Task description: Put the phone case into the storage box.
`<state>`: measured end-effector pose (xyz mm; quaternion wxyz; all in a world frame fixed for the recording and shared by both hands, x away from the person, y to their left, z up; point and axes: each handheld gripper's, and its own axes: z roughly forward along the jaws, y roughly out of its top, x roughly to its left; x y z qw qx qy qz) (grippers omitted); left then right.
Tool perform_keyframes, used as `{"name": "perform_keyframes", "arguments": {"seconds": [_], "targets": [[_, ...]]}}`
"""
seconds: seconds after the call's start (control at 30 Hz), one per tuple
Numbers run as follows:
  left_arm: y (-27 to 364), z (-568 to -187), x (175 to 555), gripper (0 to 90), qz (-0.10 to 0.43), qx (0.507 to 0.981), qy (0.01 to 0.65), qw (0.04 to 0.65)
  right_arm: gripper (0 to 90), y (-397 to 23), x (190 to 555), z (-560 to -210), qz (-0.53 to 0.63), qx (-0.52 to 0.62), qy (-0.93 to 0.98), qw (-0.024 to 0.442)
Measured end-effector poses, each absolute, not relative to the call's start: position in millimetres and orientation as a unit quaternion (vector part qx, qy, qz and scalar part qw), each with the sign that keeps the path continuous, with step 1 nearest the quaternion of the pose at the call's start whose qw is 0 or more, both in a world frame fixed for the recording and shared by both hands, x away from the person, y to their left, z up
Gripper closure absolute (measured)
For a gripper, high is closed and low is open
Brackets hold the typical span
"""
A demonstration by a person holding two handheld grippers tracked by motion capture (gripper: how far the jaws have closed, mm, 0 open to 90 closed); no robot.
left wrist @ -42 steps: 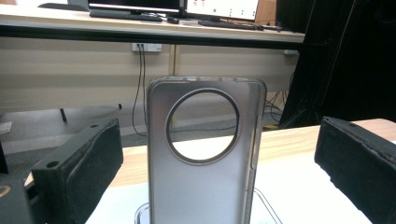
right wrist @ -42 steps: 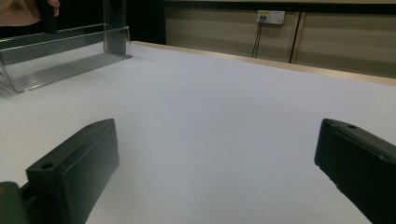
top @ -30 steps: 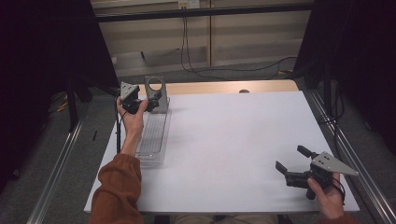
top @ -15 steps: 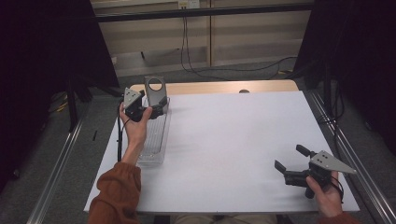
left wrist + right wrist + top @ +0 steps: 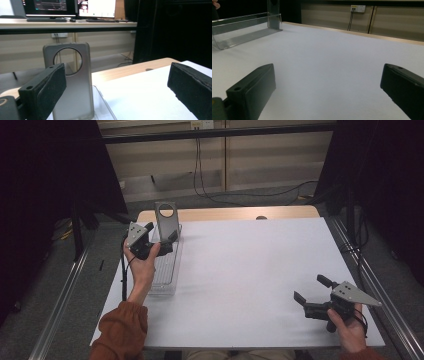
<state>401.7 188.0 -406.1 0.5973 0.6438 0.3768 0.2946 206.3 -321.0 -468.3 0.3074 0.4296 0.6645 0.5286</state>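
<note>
A grey metal plate with a round hole [image 5: 166, 217] stands upright at the far end of a long clear plastic tray [image 5: 164, 272] on the left of the white table. My left gripper [image 5: 161, 231] hovers open just in front of the plate, over the tray's far part, holding nothing. In the left gripper view the plate [image 5: 72, 85] rises behind the left jaw, with the tray's edge [image 5: 103, 102] beneath; the left gripper [image 5: 117, 90] is open wide. My right gripper [image 5: 310, 288] stands open and empty low over the table's near right corner. In the right gripper view the right gripper [image 5: 328, 87] faces the tray [image 5: 242, 30] and plate [image 5: 274, 12].
The white sheet [image 5: 250, 265] covers the table, with a strip of bare wood [image 5: 235, 213] along the far edge. Metal rails [image 5: 372, 290] run along both sides. Cables [image 5: 280, 195] lie on the floor beyond the table, and monitors [image 5: 67, 6] sit on a desk behind.
My left gripper has drifted a little toward the person and to the right, staying open by the plate. The plate, tray and right gripper have kept their places.
</note>
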Motion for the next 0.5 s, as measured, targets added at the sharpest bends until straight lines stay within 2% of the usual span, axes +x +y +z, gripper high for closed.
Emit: {"name": "perform_keyframes", "arguments": {"seconds": [0.2, 0.5], "targets": [[193.0, -406.2, 387.5, 2.3, 0.284, 0.637, 0.371, 0.613, 0.0, -318.7, 205.6, -466.8, 0.528, 0.429, 0.665, 0.309], [197.3, -401.6, 364.7, 2.3, 0.295, 0.643, 0.342, 0.618, 0.0, -319.4, 205.3, -466.4, 0.528, 0.429, 0.664, 0.311]]}}
